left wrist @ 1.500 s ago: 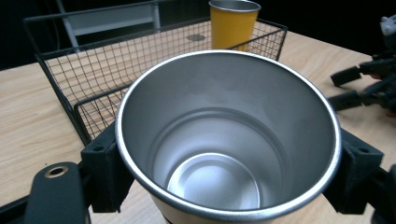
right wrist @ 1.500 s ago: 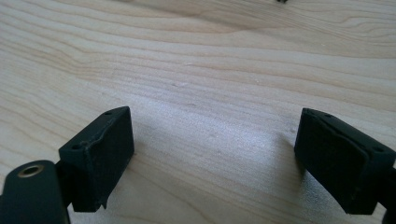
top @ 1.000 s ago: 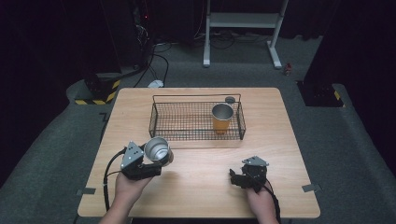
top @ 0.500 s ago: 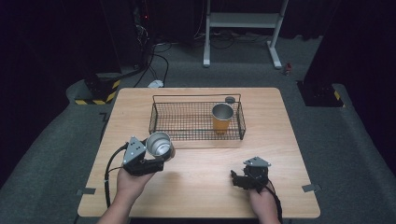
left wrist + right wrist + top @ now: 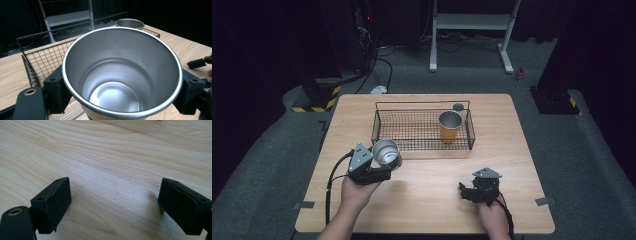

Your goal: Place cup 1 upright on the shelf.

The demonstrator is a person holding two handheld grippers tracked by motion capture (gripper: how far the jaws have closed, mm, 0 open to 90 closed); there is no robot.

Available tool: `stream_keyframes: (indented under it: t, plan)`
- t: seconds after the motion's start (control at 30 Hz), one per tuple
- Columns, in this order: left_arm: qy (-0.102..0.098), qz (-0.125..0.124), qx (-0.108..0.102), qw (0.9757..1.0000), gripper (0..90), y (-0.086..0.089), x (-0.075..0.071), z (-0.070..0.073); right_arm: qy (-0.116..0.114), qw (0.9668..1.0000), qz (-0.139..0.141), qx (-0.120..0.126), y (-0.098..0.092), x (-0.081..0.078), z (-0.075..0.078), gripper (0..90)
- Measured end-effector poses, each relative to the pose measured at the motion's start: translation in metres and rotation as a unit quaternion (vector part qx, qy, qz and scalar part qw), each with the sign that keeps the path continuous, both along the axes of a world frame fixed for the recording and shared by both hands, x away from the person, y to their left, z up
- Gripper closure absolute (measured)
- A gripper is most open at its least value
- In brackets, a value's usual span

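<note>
Overhead light falls evenly on the wooden table (image 5: 422, 200), while the surrounding floor and background stay dim to nearly black; the high view is soft and slightly grainy. In the left gripper view the steel cup (image 5: 120, 75) shows broad, diffuse highlights on its inner wall, with the wire basket (image 5: 45, 60) behind it slightly out of focus. In the right gripper view soft shadows lie beside each jaw and the near wood grain is sharp.

on the wooden surface (image 5: 427, 200) the left gripper (image 5: 377, 167) holds a silver cup (image 5: 386, 152) tilted, just in front of the wire basket (image 5: 412, 131). an orange cup (image 5: 450, 126) stands upright inside the basket's right end. the right gripper (image 5: 472, 189) rests on the surface, well apart.
</note>
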State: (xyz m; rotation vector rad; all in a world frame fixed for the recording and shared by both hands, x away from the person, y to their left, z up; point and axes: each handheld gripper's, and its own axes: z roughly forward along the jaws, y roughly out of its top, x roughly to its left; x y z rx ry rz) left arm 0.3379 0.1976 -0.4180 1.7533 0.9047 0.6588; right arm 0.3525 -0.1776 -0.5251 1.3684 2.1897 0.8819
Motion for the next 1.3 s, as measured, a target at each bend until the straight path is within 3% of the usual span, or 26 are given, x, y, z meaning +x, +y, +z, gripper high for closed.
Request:
stream_keyframes:
  t: [1.3]
  plan:
    - [-0.014,0.001,-0.017,0.9998,18.8,-0.009,0.018,0.012,0.000,1.0000,0.001,-0.002,0.000,0.000,0.000,10.8]
